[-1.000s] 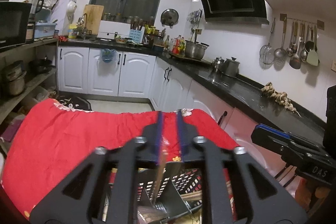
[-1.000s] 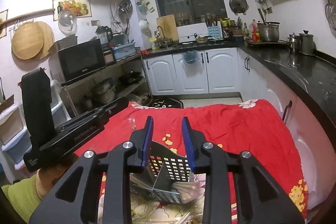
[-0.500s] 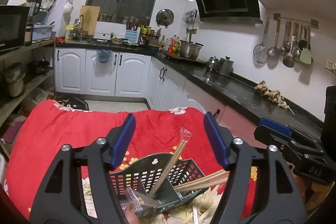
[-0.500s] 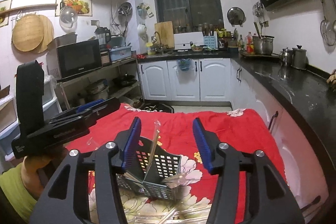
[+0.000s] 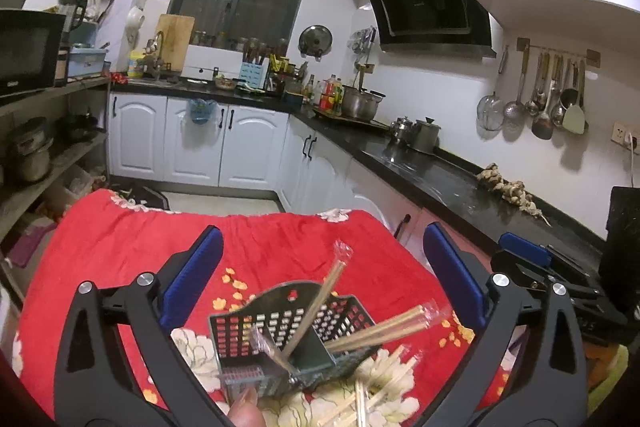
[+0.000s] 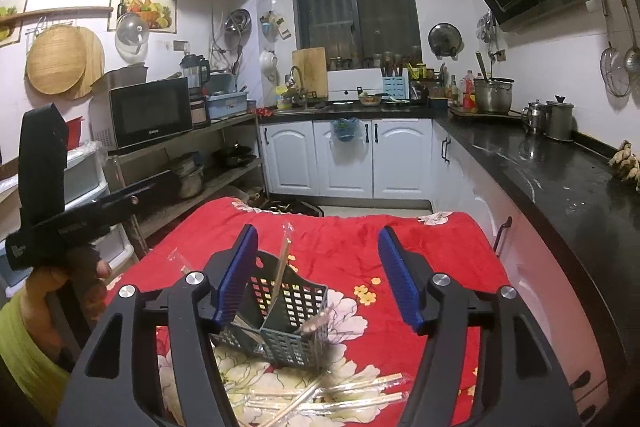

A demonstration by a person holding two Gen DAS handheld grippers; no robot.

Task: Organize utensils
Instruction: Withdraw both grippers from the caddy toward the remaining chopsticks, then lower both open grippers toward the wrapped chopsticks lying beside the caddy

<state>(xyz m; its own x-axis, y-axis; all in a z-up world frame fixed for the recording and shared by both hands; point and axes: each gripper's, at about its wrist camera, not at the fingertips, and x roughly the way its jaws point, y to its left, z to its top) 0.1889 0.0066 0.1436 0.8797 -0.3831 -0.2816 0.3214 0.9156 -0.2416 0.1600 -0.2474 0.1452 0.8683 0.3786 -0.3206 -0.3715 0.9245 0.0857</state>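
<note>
On red cloth (image 5: 120, 243) | basket (image 5: 256, 323): wrapped chopsticks (image 5: 316, 303) | left gripper (image 5: 322, 279), right gripper (image 6: 318, 279): opening, empty

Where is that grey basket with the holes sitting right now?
The grey basket stands on the red flowered cloth, low in both views between each gripper's blue fingers, with wrapped chopsticks scattered on the cloth just in front of it.

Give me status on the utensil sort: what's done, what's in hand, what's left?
Done: a few wrapped chopstick pairs stand or lean in the grey basket.
In hand: nothing. Left claw and right claw are both opening, with nothing pressed between the pads.
Left: a loose pile of wrapped chopsticks lies on the red floral cloth in front of the basket.
</note>
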